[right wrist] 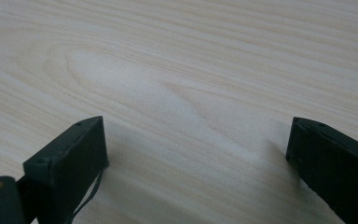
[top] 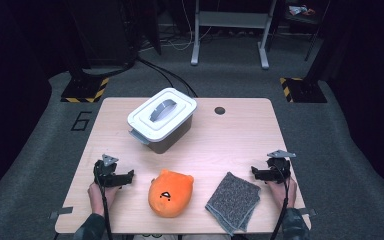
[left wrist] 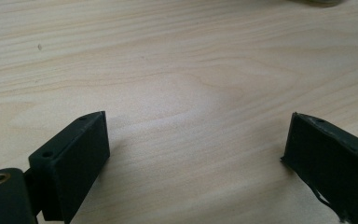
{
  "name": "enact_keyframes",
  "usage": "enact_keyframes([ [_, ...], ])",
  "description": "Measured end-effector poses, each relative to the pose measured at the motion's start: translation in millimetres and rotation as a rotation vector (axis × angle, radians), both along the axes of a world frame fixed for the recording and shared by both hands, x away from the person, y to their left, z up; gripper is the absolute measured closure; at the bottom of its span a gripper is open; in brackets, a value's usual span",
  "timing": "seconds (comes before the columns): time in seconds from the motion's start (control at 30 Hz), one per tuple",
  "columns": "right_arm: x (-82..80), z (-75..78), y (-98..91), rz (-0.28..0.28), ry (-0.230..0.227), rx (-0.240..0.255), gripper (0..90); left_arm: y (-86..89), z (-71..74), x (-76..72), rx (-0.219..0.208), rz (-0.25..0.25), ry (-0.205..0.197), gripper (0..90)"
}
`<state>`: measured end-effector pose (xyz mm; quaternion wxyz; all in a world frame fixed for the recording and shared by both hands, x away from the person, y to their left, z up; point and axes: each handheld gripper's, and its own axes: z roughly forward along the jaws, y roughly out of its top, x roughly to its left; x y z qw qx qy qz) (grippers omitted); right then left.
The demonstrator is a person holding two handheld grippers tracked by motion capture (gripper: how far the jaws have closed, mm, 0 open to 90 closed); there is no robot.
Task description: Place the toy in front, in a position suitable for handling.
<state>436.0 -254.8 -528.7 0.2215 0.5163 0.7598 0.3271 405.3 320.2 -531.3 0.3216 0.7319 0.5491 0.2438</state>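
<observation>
Two grippers rest low at the near edge of the table [top: 240, 135], both empty: the left gripper [top: 126, 177] at about 8 o'clock of the tabletop, the right gripper [top: 256, 173] at about 4 o'clock. Each gripper view looks along jaws spread wide over bare wood, with nothing between them.

Between the hands lie the likely objects of the work. An orange plush toy [top: 170, 192] sits at 6 o'clock, just beside the left gripper's tips, and a grey cloth [top: 233, 201] lies at 5 o'clock, near the right gripper. A white-lidded box [top: 162, 119] stands well apart at 11 o'clock, lid on, its grey handle flat on top.

Judging from this, the work appears to be at its very start, with nothing yet grasped. The next move probably calls for one gripper to close on the toy or cloth, or for the box lid to come off first if the items are meant to go inside.

Both forearms enter from the bottom edge, hands wrapped round the grips, jaws pointing inward toward each other and roughly level with the tabletop.
</observation>
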Motion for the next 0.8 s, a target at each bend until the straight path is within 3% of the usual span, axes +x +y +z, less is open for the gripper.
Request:
enact_keyframes([
  [0.17,-0.2,0.2,-0.3,-0.017,-0.001,0.000,4.8,-0.5,0.6,-0.9,0.015,-0.013,0.004,5.3],
  [0.27,0.7,2.3,-1.9,-0.017,0.019,0.003,5.8,-0.8,0.2,-0.5,0.003,-0.008,0.003,5.3],
  [0.4,-7.8,17.6,-2.2,-0.026,0.037,0.050,5.3,-0.9,-0.1,-0.4,0.009,-0.009,0.000,5.3],
  [0.53,-27.1,43.6,5.3,0.024,0.000,0.068,7.5,-1.0,0.2,-0.5,0.011,-0.011,0.004,5.3],
  [0.6,-41.8,54.7,15.5,0.073,-0.008,0.044,8.3,-1.0,0.5,-0.6,0.013,-0.013,0.004,5.4],
  [0.73,-61.1,60.0,31.2,0.138,0.002,0.059,8.8,-1.1,0.5,-0.5,0.019,-0.014,-0.002,5.4],
  [0.8,-69.3,60.9,39.8,0.181,0.010,0.043,9.4,-1.1,0.5,-0.5,0.019,-0.015,-0.002,5.5],
])
